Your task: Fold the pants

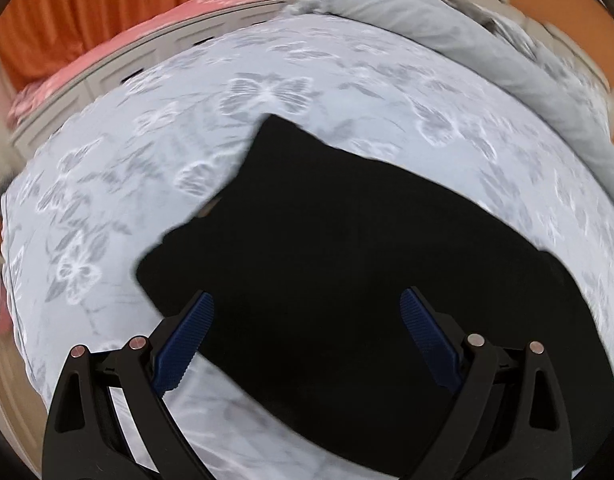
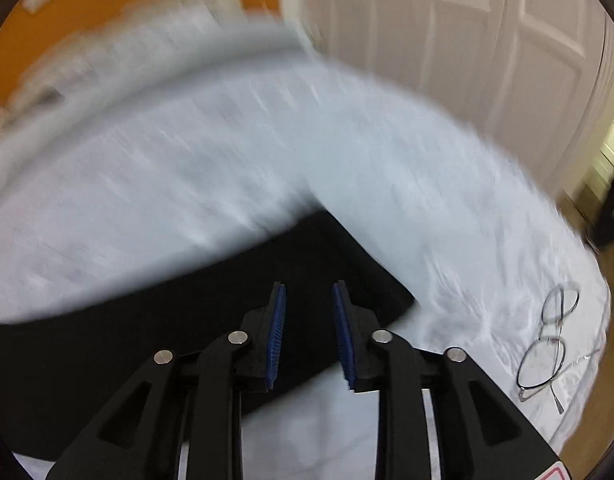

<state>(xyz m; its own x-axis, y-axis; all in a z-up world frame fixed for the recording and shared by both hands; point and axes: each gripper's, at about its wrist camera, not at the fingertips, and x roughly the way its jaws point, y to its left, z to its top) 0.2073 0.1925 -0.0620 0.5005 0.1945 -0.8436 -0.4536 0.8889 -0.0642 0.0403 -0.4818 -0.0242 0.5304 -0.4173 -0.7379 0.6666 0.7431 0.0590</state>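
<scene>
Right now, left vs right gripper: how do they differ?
Left gripper has its jaws spread wide; right gripper shows only a narrow gap. Left looks across the middle of the black pants; right looks at a corner of them, with eyeglasses lying on the bedspread beside it. Both hold nothing and have blue ribbed pads.
</scene>
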